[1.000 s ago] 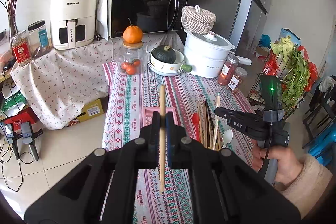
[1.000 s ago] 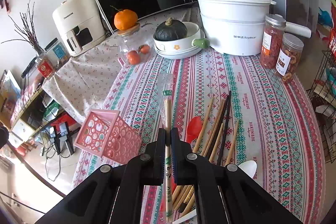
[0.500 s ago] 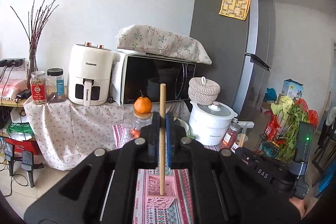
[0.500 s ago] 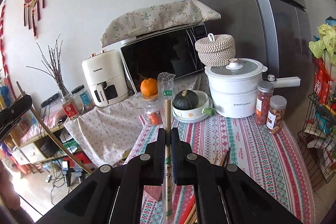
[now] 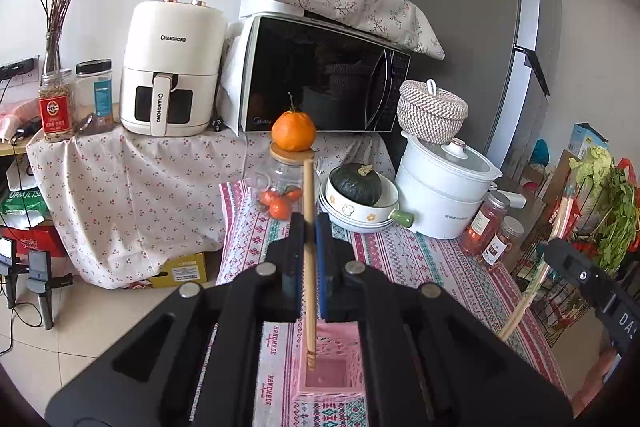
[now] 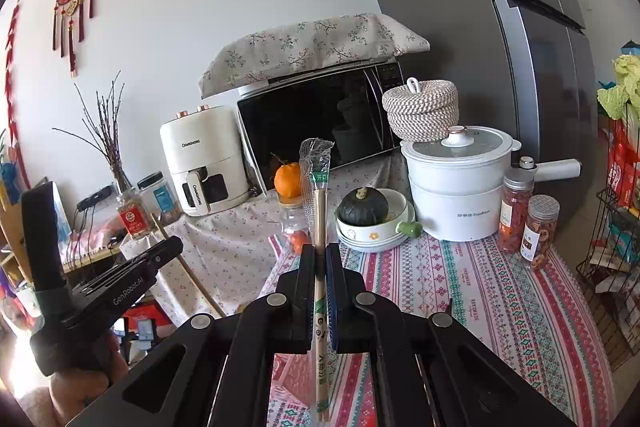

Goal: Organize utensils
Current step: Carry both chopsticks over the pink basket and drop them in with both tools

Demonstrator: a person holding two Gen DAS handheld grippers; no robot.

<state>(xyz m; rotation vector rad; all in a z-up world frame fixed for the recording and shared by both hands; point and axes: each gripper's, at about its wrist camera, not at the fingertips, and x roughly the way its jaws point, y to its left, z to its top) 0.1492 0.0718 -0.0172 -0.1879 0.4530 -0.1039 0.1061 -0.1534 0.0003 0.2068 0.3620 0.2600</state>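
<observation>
My left gripper (image 5: 309, 239) is shut on a bare wooden chopstick (image 5: 308, 291) held upright. The stick's lower tip hangs at the mouth of the pink slotted basket (image 5: 352, 359) on the patterned tablecloth. My right gripper (image 6: 320, 259) is shut on a pair of chopsticks in a clear wrapper with a green label (image 6: 319, 211), also upright and above the table. In the left wrist view the right gripper (image 5: 554, 251) and its wrapped pair (image 5: 536, 279) show at the right edge. In the right wrist view the left gripper (image 6: 172, 249) shows at the left, and part of the basket (image 6: 292, 375) peeks below my jaws.
At the back of the table stand a white pot (image 5: 444, 195), a bowl with a dark squash (image 5: 358, 203), a glass jar topped by a tangerine (image 5: 286, 183) and two spice jars (image 6: 528, 223). A wire rack with greens (image 5: 600, 227) is at the right. The table's left edge drops to the floor.
Both grippers rose from the table, each with its chopsticks. The left one tipped up, then came back down, so its stick now hangs over the pink basket. The loose utensils left view.
</observation>
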